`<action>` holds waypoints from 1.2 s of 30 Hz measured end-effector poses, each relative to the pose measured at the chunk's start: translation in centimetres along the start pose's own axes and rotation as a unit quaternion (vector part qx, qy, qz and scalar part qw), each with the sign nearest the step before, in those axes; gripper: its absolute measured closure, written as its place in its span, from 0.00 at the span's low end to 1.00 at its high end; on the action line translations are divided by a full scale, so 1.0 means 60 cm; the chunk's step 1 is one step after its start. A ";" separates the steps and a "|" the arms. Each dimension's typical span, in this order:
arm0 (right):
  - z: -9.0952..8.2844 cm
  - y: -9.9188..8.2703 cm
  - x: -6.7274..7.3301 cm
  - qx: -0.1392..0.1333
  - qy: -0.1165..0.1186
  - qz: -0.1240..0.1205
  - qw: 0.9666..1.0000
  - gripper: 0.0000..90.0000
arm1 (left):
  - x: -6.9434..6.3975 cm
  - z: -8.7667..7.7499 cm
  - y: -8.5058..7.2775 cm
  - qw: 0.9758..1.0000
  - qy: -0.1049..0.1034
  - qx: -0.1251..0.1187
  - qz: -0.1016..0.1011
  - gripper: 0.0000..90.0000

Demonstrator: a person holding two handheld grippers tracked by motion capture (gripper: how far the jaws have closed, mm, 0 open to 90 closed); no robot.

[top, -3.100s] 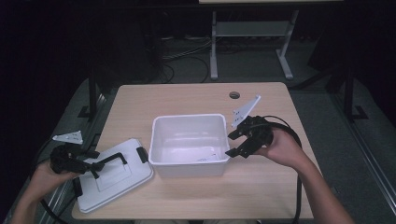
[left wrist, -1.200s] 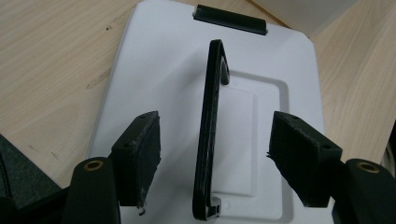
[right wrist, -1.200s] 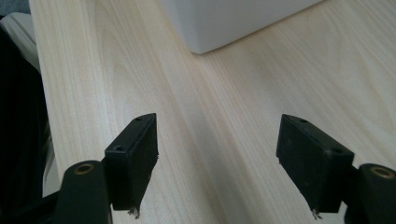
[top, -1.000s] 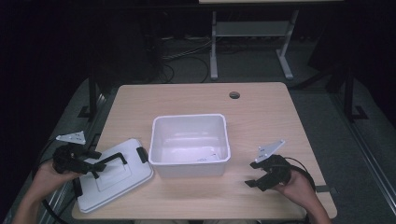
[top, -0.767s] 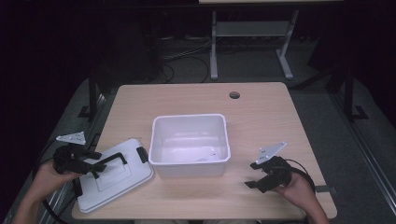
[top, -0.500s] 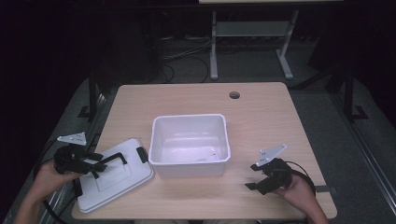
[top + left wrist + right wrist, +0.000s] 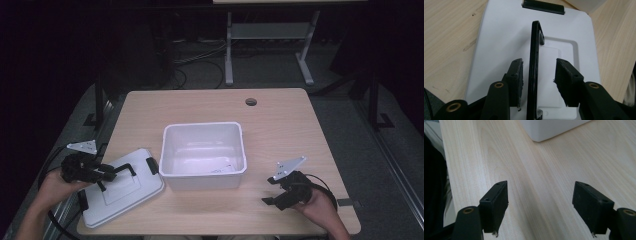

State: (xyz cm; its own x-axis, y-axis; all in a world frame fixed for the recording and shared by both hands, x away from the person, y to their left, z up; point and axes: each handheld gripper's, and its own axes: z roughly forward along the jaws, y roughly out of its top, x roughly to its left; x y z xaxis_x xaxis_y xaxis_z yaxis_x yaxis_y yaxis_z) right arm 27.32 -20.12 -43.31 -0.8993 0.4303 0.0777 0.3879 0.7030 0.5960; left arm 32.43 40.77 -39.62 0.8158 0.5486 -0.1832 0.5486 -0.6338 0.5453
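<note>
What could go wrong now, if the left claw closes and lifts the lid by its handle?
The left claw straddles the thin black handle, which sits nearer one pad, so the grip may be off-centre and slip. The lid overhangs the table edge and could tip or swing when lifted. Swinging, it might strike the white bin close beside it.

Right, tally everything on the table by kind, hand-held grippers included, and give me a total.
White tub: 1
White lid with black handle: 1
Hand-held gripper: 2, the left hand-held gripper open around the lid's handle, the right hand-held gripper open over bare table
Total: 4
</note>
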 end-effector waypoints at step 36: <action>-0.004 -0.004 0.001 -0.003 -0.001 0.002 1.000 0.31 | -0.003 0.011 0.028 0.998 0.004 0.065 0.027 0.88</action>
State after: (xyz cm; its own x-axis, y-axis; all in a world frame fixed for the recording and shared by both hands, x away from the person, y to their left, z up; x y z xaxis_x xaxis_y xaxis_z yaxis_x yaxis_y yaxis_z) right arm 27.10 -20.40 -43.29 -0.8969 0.4353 0.0783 0.3910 0.6976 0.6003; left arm 33.34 39.26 -39.23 0.8436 0.5156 -0.1497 0.5234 -0.7274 0.4438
